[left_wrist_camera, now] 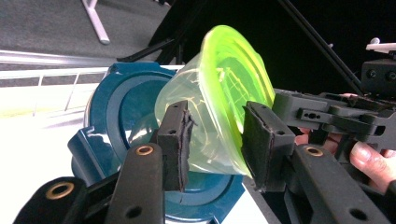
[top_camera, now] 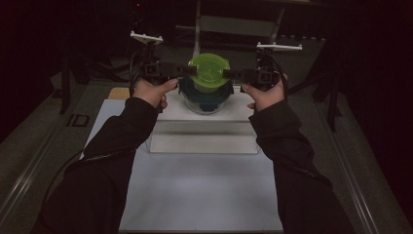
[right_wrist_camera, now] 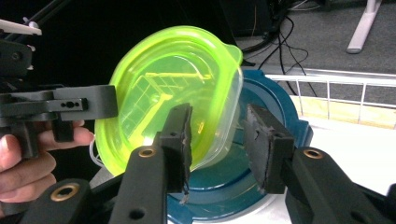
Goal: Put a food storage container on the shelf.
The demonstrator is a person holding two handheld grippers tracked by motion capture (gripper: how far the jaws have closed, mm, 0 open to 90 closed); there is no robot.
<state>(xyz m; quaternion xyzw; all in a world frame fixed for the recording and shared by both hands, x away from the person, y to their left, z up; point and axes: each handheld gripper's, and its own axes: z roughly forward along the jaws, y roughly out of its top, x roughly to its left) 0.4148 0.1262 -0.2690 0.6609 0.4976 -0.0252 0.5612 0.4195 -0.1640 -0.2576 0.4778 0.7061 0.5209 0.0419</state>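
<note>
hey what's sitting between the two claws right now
The green-lidded container sits between the left claw and the right claw, resting on the blue-lidded container, as the high view shows.

Two lidded tubs, stacked: one green-lidded container (top_camera: 209,69) atop one blue-lidded container (top_camera: 205,96) (far edge of the platform (top_camera: 204,127)). Two grippers.

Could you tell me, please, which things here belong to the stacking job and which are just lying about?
In the job:
green-lidded container
blue-lidded container beneath it
left gripper
right gripper

Lying about:
white platform
desk leg
</note>
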